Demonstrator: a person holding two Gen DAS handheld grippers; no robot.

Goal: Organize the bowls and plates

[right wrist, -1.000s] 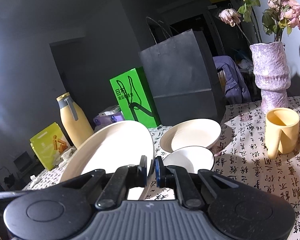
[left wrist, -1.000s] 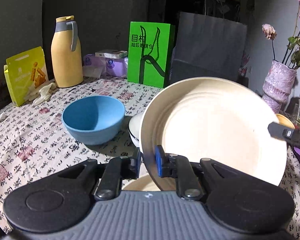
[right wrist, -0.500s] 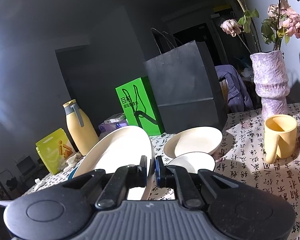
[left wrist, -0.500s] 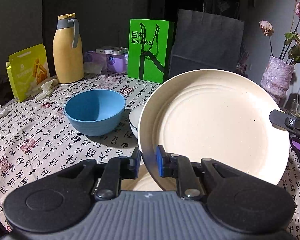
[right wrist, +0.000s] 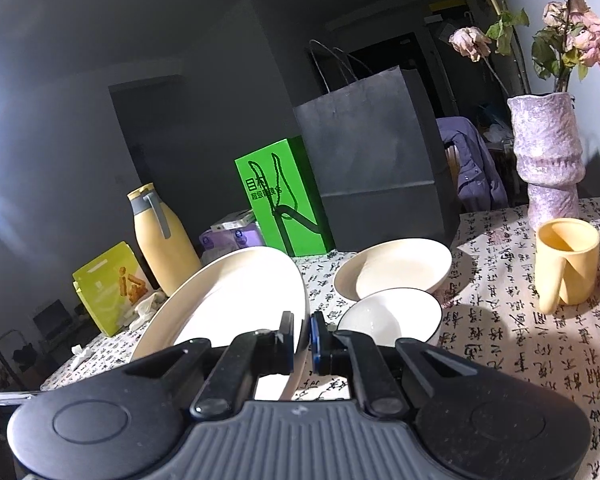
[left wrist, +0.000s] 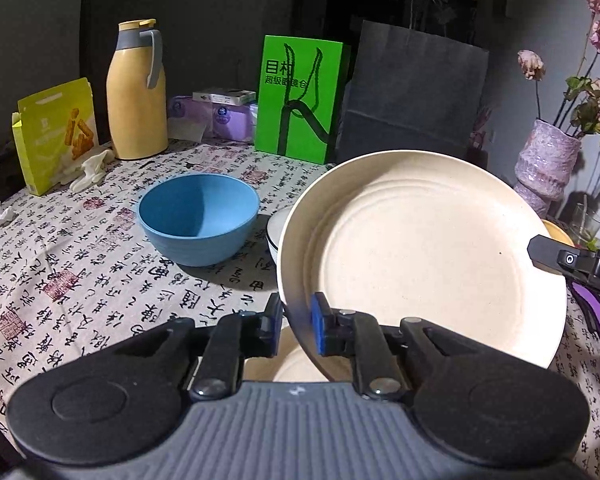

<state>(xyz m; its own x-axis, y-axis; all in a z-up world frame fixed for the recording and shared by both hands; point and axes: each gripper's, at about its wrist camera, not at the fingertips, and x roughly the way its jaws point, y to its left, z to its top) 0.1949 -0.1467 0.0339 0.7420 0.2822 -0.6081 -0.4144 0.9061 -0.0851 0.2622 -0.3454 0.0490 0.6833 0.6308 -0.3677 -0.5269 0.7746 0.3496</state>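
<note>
Both grippers hold one large cream plate (left wrist: 424,264), tilted up above the table. My left gripper (left wrist: 296,326) is shut on its near left rim. My right gripper (right wrist: 301,334) is shut on the opposite rim of the cream plate (right wrist: 236,304); its finger tip shows in the left wrist view (left wrist: 556,258). Another cream plate (left wrist: 296,364) lies on the table under the held one. A blue bowl (left wrist: 198,218) stands to the left. A white bowl with a dark rim (right wrist: 388,314) and a cream bowl (right wrist: 396,266) stand behind.
A yellow jug (left wrist: 138,92), yellow snack box (left wrist: 54,134), green box (left wrist: 298,96) and dark paper bag (left wrist: 412,92) line the table's back. A purple vase with flowers (right wrist: 548,160) and yellow mug (right wrist: 566,260) stand at right. The patterned tablecloth (left wrist: 60,272) covers the table.
The held plate has risen slightly and tilted more upright, and both grippers have pulled back a little from the bowls. Both grips are unchanged.
</note>
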